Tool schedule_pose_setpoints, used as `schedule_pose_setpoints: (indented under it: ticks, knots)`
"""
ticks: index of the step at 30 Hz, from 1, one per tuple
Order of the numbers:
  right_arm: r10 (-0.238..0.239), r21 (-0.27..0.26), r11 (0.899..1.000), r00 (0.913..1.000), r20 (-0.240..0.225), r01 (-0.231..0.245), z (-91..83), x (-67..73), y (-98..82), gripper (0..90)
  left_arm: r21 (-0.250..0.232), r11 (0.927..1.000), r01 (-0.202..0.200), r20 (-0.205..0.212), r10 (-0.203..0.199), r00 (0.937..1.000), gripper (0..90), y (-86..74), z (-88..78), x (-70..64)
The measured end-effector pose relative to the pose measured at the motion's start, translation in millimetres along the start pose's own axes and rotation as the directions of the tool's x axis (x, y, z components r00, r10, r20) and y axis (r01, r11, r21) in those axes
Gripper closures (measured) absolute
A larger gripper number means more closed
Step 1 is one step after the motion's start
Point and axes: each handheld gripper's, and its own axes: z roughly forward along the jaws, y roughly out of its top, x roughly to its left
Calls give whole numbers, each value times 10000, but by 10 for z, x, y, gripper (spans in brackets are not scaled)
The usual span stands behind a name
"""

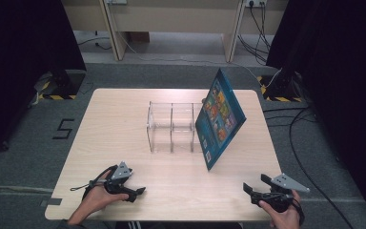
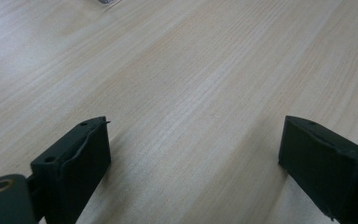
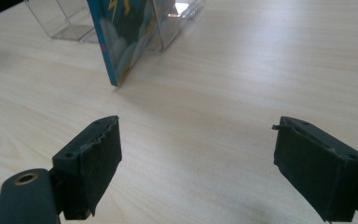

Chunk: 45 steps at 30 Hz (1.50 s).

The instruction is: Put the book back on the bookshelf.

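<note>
From the high view, a blue book (image 1: 220, 119) leaned tilted against the clear divider rack (image 1: 171, 126) mid-surface (image 1: 124, 109), apparently touching it. The left tongs (image 2: 193, 149) gaped wide, empty. The right tongs (image 3: 198, 161) likewise, facing the book (image 3: 121, 32).

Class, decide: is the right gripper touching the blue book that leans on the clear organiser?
Apart. The right gripper view shows bare table between the open right gripper and the blue book.
</note>
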Motion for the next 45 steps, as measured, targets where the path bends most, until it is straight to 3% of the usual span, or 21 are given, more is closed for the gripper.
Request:
schedule_pose_setpoints:
  ticks: [8, 14, 22, 26, 31, 45]
  knots:
    - [-110, 1048, 9944, 9999, -33, 113, 82, 44, -65, 158, -10, 10000, -3, -4, 3, 10000, 78, -3, -2, -1]
    - [-35, 1460, 9893, 10000, -42, 41, 101, 60, -89, 159, -2, 10000, -6, 11, 6, 10000, 78, -4, -3, 0]
    - [-310, 2339, 9718, 9995, -37, 310, 154, 63, -135, 157, 4, 10000, -15, 17, 15, 10000, 78, -4, -4, 1]
    - [-730, 2453, 9669, 9973, 40, 698, 163, 83, -139, 153, 7, 10000, -27, 24, 27, 10000, 77, -3, -3, 1]
    - [-1758, 2757, 9470, 9843, 163, 1645, 184, 137, -150, 141, 6, 10000, -30, 23, 30, 10000, 75, -2, -2, 1]
    - [-1747, 2745, 9471, 9846, 71, 1660, 193, 143, -158, 113, 34, 10000, -34, 24, 34, 10000, 75, 1, -1, 1]
